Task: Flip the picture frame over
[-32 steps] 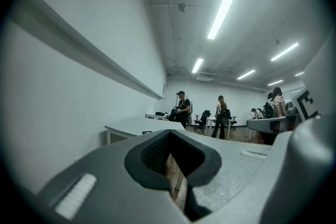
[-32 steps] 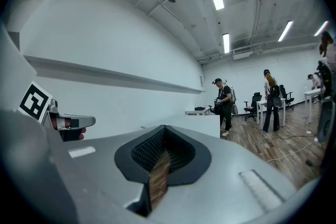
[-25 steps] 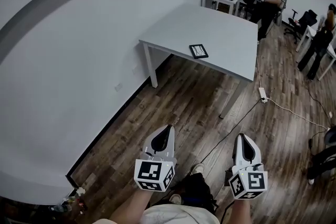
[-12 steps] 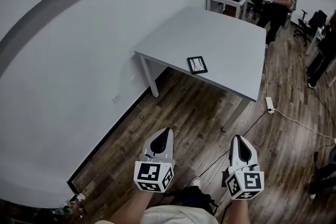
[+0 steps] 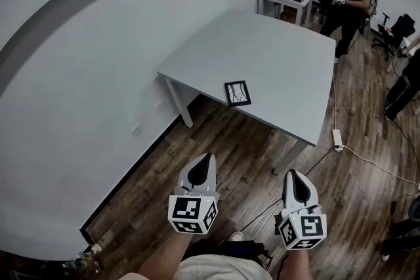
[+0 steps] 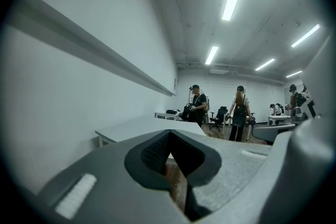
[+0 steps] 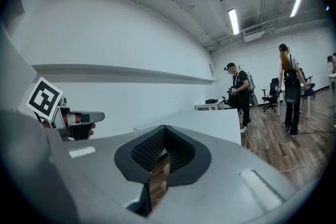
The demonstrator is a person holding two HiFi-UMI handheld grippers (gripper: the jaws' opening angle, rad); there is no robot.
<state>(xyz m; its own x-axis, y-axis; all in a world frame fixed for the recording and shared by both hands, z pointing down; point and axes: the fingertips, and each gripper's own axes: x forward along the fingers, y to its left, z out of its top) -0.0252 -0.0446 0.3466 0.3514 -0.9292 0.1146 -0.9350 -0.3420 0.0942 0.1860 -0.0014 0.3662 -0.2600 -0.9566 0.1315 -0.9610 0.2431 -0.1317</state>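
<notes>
One picture frame (image 5: 237,93), dark-bordered, lying flat on the white desk (image 5: 282,49). It sits just above the middle of the head view, beside the desk's near edge and towards its near-left corner.

Two tongs, both low in the frame over the wooden floor (image 5: 216,134), well apart from the desk:
- left tongs (image 5: 202,170), lower centre, jaws together on nothing.
- right tongs (image 5: 298,184), lower right of centre, jaws likewise together and empty.

Bearing: the frame lies straight up the picture from the tongs. It is above the gap between them and somewhat closer to the left tongs' line.

Long axis: it appears to run up the picture with a slight tilt, but the frame is too small to be certain.

Judgement: neither tongs is within reach. The left looks marginally nearer, and both must part before any grip.
</notes>
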